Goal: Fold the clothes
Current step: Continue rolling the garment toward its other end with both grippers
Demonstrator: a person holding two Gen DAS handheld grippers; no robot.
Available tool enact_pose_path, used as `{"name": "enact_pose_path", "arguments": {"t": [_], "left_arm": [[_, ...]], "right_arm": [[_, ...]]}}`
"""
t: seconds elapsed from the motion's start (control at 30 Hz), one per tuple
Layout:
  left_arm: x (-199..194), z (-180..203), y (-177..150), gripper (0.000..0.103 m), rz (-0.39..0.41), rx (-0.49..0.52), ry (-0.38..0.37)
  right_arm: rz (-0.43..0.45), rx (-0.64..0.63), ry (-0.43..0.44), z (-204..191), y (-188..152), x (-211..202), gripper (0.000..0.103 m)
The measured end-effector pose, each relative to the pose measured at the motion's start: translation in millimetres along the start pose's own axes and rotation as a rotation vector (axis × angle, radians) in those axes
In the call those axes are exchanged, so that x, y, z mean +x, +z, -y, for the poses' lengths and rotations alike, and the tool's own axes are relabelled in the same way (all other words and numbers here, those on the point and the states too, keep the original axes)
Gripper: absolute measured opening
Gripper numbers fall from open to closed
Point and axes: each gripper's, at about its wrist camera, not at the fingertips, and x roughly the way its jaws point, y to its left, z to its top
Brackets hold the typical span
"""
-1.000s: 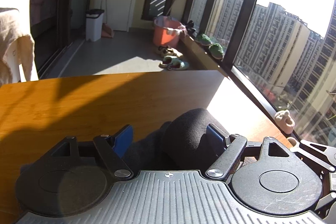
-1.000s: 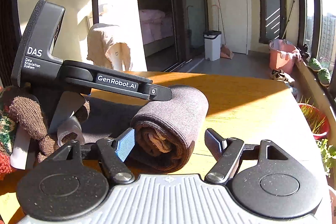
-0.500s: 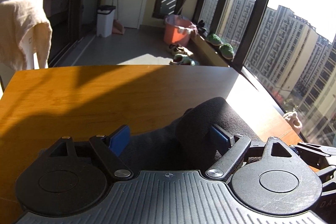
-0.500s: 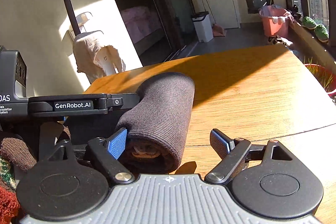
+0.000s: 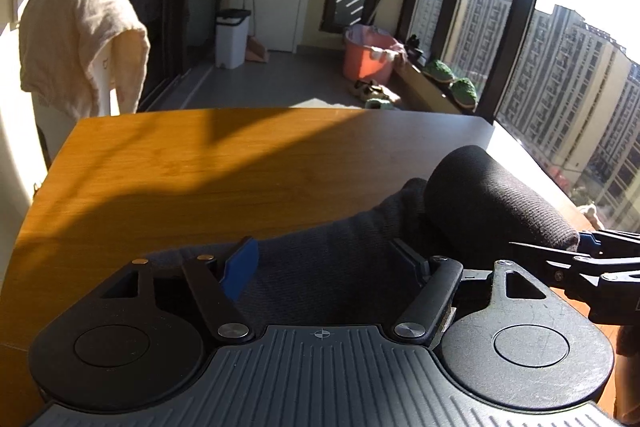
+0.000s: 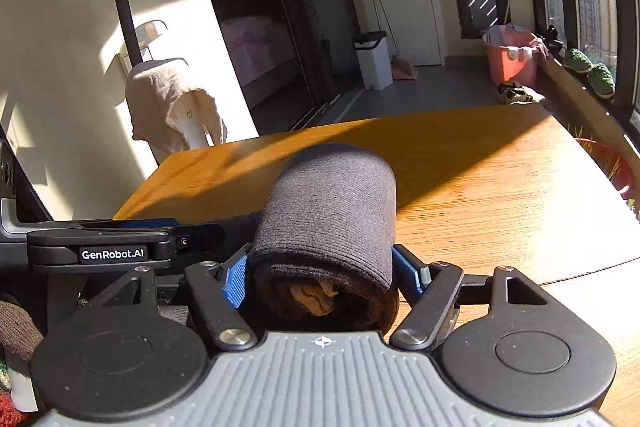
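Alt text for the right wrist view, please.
The right gripper has its blue-padded fingers closed on the near end of a rolled dark knit garment lying on a sunlit wooden table. The left gripper reaches in from the left.

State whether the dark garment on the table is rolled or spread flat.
Rolled: the dark garment forms a thick cylinder, its coiled end visible; a flat tail trails left.

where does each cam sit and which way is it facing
Left wrist: on the left hand-held gripper, looking along its fingers over the table toward the windows; the right hand-held gripper enters at right.
Right wrist: on the right hand-held gripper, facing the doorway, fingers on the roll; the left one lies at left.
Shared: roll, table, bucket.
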Motion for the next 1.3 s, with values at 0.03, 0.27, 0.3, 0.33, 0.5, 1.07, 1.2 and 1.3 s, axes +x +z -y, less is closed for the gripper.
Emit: {"name": "enact_pose_path", "arguments": {"t": [0.03, 0.27, 0.3, 0.33, 0.5, 1.07, 1.2, 1.3], "left_arm": [[-4, -3, 3, 0.077, 0.011, -0.024, -0.017], [-13, 7, 28, 0.078, 0.025, -0.101, -0.18], [-10, 12, 29, 0.078, 0.018, -0.099, -0.198], [-7, 18, 29, 0.078, 0.012, -0.091, -0.21], [15, 42, 23, 0.081, -0.014, 0.013, -0.13], [6, 10, 12, 0.081, -0.01, -0.015, -0.097], [11, 13, 13, 0.08, -0.024, 0.028, -0.058], [20, 10, 8, 0.081, -0.046, 0.024, -0.044]], "right_arm": [[0.007, -0.02, -0.011, -2, -2, 0, 0.066], [0.081, -0.304, -0.109, -34, -15, -8, 0.055], [0.083, -0.339, -0.119, -38, -17, -9, 0.055], [0.083, -0.372, -0.127, -42, -17, -9, 0.055], [0.085, -0.396, -0.08, -43, -14, -17, 0.063], [0.011, 0.116, 0.053, 39, -6, -7, 0.083], [0.022, 0.144, 0.128, 36, -3, -11, 0.078], [-0.02, 0.22, 0.203, 39, -3, 0, 0.076]]}}
